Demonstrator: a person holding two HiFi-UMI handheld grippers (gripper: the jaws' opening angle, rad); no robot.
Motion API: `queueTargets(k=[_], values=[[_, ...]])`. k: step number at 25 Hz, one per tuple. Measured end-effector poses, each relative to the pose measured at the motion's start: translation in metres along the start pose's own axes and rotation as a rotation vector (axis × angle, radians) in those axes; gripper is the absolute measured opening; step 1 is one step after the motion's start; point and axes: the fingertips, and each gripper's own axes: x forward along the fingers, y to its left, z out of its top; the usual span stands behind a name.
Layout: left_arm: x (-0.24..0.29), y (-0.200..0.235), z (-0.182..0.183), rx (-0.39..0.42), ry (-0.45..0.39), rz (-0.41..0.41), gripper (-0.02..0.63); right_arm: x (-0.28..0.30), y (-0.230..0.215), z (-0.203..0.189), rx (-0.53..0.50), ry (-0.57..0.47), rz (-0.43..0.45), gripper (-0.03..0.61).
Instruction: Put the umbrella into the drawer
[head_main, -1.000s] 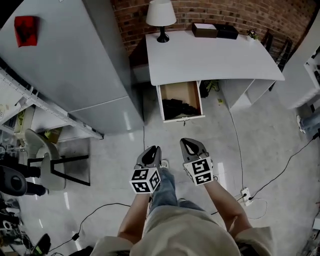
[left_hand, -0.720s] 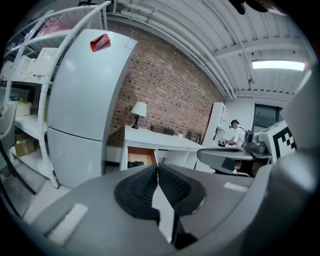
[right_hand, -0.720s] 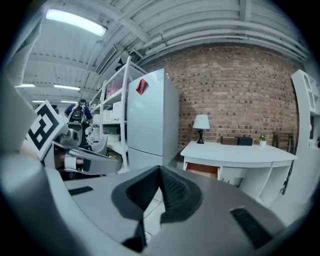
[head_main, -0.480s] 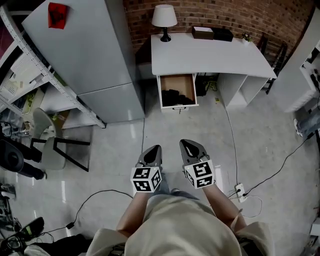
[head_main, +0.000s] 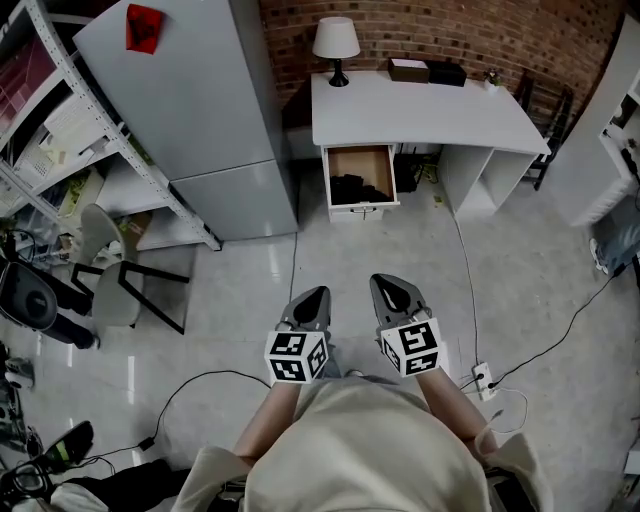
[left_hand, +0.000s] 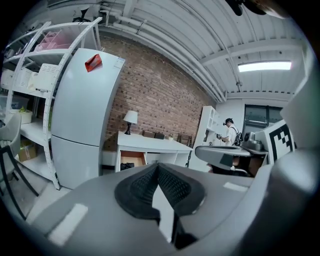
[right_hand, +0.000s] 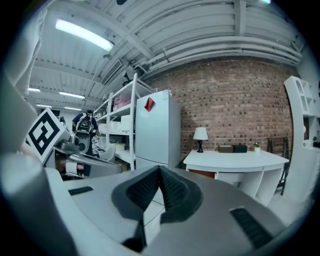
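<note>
The desk's drawer (head_main: 360, 178) stands pulled out, and a dark folded thing, apparently the umbrella (head_main: 358, 189), lies inside it. Both grippers hover side by side over the floor, well short of the desk (head_main: 420, 110). My left gripper (head_main: 318, 293) is shut with nothing in it. My right gripper (head_main: 385, 282) is also shut and empty. In the left gripper view the jaws (left_hand: 157, 167) meet at the tips, with the open drawer (left_hand: 131, 160) far ahead. The right gripper view shows the closed tips (right_hand: 160, 170) and the desk (right_hand: 235, 160) beyond them.
A tall grey fridge (head_main: 200, 110) stands left of the desk, with a shelf rack (head_main: 60, 130) and a chair (head_main: 110, 280) further left. On the desk are a lamp (head_main: 336, 40) and two boxes (head_main: 428, 70). A power strip (head_main: 482, 378) and cables lie on the floor.
The desk and drawer now look smaller and farther off: the person has backed away. Both grippers stay side by side, still shut and empty.
</note>
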Motion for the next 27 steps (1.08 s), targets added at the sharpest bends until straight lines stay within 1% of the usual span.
queueTargets(k=[5,16,27], values=[[-0.011,-0.005,0.003,0.012,-0.004,-0.012,0.012,-0.008,0.007,0.006,0.014,-0.02,-0.016,0.002],[-0.024,-0.01,0.004,0.024,-0.011,-0.017,0.012,-0.023,0.013,0.008,0.006,-0.042,-0.035,0.002],[-0.022,-0.009,0.006,0.037,-0.011,-0.025,0.012,-0.024,0.011,0.009,0.013,-0.051,-0.05,0.002]])
